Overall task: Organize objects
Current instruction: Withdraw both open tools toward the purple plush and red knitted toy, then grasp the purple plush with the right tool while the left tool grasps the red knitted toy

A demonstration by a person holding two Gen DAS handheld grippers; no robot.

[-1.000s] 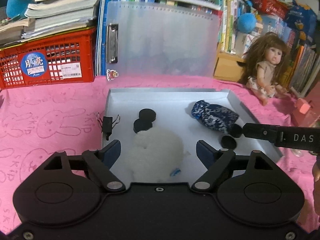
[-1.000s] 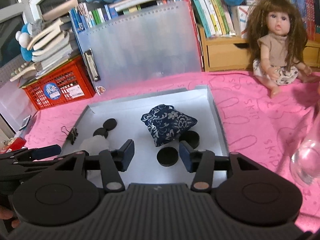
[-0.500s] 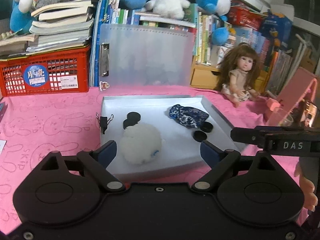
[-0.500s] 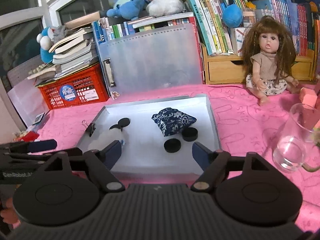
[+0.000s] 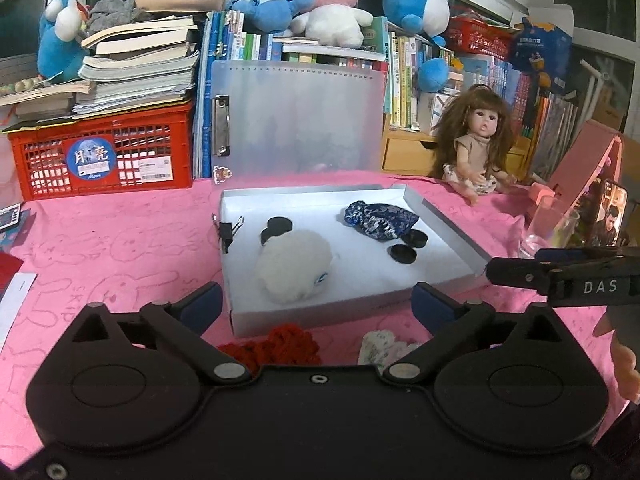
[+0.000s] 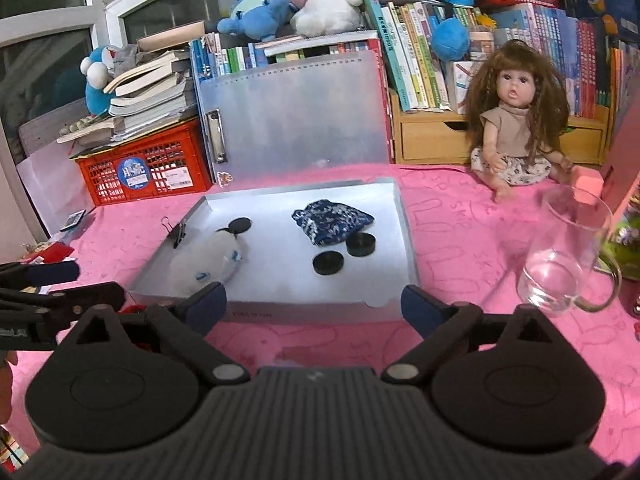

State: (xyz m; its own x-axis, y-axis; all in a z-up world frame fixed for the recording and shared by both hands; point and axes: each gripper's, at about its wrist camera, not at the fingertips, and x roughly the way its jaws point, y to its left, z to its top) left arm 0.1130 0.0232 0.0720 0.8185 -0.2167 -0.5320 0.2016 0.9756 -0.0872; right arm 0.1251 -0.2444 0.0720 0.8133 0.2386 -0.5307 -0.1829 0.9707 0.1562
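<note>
- Left wrist view: my left gripper [image 5: 316, 302] has its jaws opening wide, with nothing between them.
- Right gripper [image 6: 314, 306] is opening too, empty, facing the tray [image 6: 404, 232].
- Red yarn [image 5: 276, 344] and a pale knit piece [image 5: 384, 346] lie on the pink cloth, just in front of the tray, directly under my left jaws.
- Left hand is nearer both; the pale piece is possibly crochet, since it is partly hidden.
- 4 black discs, the white fluff [image 5: 294, 270] and the blue pouch [image 5: 378, 220] sit inside the tray.

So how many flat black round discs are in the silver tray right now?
4: two beside the blue patterned pouch, at and; two behind the white fluffy ball, at and, partly hidden. More may be hidden.
</note>
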